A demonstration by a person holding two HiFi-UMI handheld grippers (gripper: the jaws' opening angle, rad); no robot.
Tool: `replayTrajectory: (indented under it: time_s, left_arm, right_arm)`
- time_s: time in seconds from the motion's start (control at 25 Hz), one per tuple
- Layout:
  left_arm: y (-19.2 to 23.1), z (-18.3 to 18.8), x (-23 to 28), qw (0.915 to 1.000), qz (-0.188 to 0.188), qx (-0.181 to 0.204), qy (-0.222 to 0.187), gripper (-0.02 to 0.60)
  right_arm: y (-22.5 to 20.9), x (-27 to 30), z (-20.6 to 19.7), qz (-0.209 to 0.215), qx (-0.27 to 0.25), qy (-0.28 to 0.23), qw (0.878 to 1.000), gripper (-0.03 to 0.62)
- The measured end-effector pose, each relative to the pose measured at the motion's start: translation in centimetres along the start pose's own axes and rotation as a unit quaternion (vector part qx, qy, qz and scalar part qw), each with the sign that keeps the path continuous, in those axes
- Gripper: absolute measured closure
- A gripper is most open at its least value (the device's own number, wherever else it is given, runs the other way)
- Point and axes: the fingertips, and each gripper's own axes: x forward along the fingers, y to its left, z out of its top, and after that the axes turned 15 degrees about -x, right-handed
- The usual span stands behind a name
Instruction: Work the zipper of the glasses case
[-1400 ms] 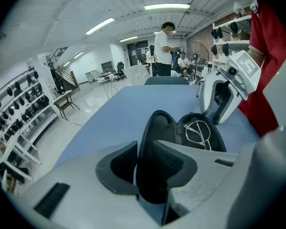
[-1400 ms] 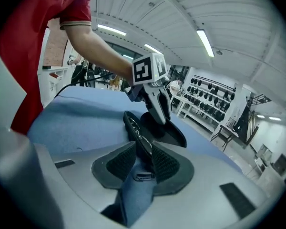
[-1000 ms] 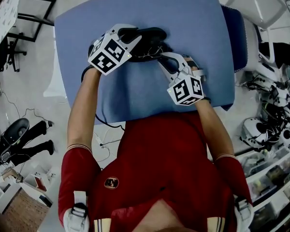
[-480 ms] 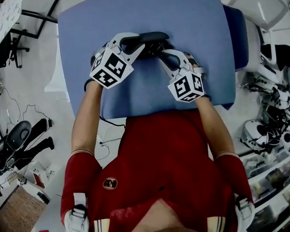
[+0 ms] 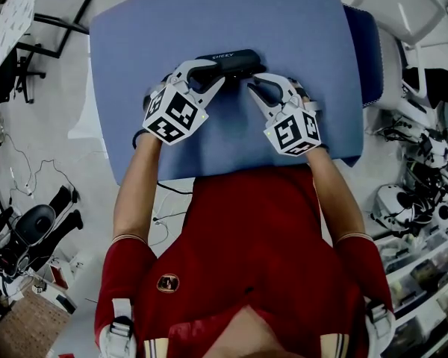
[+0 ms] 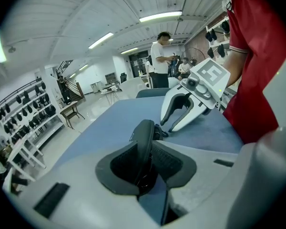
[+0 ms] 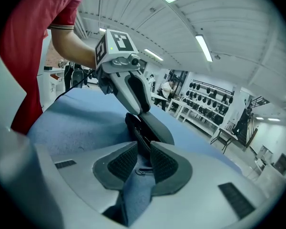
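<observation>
With my left gripper [image 5: 207,73] clamped on the left end of the black glasses case [image 5: 228,57], which lies upper centre on the blue table [image 5: 299,36], and my right gripper [image 5: 252,88] pinching its zipper pull [image 7: 143,171], I should draw the pull steadily along the seam.

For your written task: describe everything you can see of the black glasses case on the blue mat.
The glasses case is black, long and rounded, with a matte shell and pale lettering on top, too small to read. A zipper runs along its side. It appears to rest on the blue mat. The left tool clamps one end between its pads. The other end reaches between the right tool jaws, where a small metal pull loop lies; whether they pinch anything is unclear.
</observation>
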Motion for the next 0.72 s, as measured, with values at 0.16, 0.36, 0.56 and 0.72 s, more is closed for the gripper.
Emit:
replayTrajectory:
  time_s: [0.16, 0.36, 0.56, 0.72]
  left_arm:
    - [-0.3, -0.4, -0.1, 1.0, -0.002, -0.006, -0.001, 0.491]
    - [-0.7, -1.1, 0.0, 0.9999, -0.008, -0.015, -0.002, 0.491]
    - [-1.1, -1.5, 0.1, 0.9997, -0.012, -0.019, 0.001, 0.491]
    - [-1.6, -1.9, 0.2, 0.9997, -0.013, -0.021, 0.004, 0.491]
  right_arm:
    - [-0.4, -0.1, 0.3, -0.003, -0.019, -0.003, 1.0, 0.494]
    - [-0.5, 0.5, 0.5, 0.015, -0.086, 0.007, 0.996, 0.425]
    - [-0.9, 1.6, -0.2, 0.039, -0.161, 0.027, 0.986, 0.367]
    - [-0.6, 2.7, -0.9, 0.065, -0.22, 0.041, 0.972, 0.33]
